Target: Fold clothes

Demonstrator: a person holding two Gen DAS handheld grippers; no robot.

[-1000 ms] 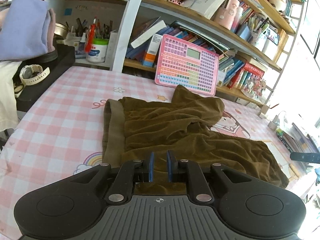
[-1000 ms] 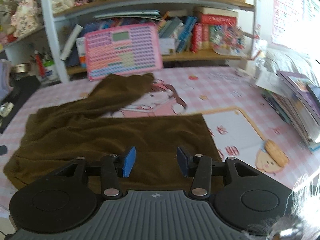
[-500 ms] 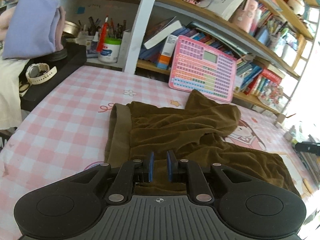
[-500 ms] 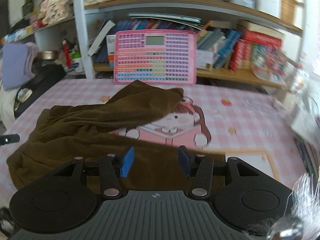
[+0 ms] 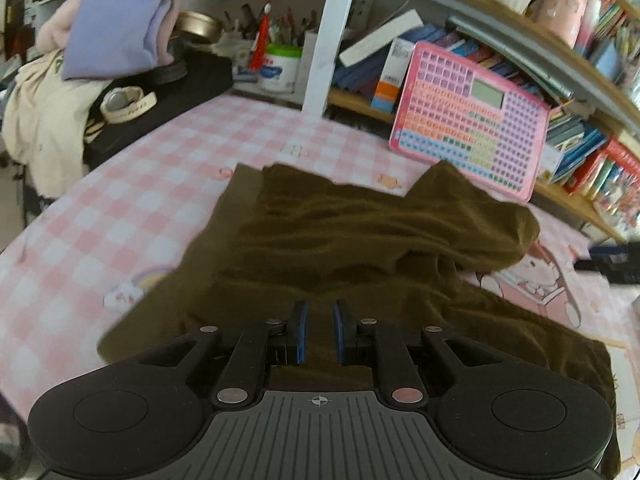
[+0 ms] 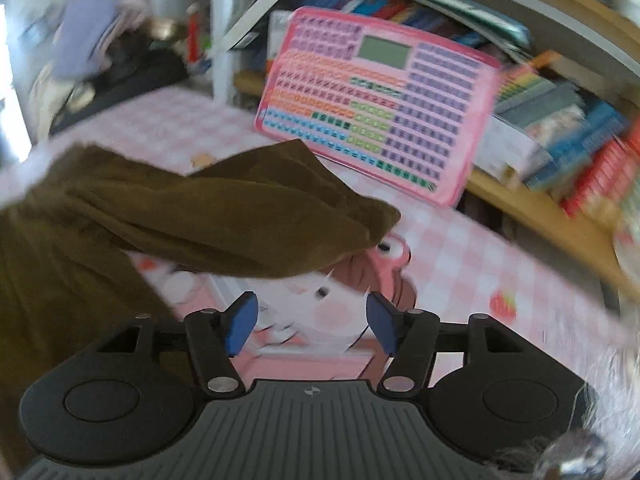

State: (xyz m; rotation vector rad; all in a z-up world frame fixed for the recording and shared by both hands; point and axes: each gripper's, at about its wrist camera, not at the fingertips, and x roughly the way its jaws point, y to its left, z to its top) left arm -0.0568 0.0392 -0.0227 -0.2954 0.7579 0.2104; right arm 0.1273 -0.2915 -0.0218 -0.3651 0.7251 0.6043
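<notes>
**Brown garment on checked bench, both grippers above it**

Left wrist view. Left gripper (image 5: 319, 330): jaws nearly together with a narrow gap, nothing visibly pinched; whether they nip cloth below cannot be told. Brown garment (image 5: 360, 248): rumpled, spread on the pink checked bench (image 5: 100, 208), directly beyond and beneath the jaws, one flap folded over toward the right. Pink keyboard toy (image 5: 468, 120): far beyond the jaws, right, leaning against the bookshelf (image 5: 560, 60). Lavender folded cloth (image 5: 116, 20), watch (image 5: 124, 102) and white jar of pens (image 5: 280, 68): far left of the jaws. Dark tip of the other gripper: at the right edge. Nothing blocks the jaws.

Right wrist view, blurred. Right gripper (image 6: 312, 328): jaws apart and opening, nothing between them. The garment (image 6: 224, 216) lies beyond and left of the jaws; its folded flap ends just ahead. Only here: cartoon print (image 6: 360, 280) on the bench under the jaws, strawberry motif (image 6: 503, 307) to the right. The keyboard toy (image 6: 380, 100) stands beyond.
</notes>
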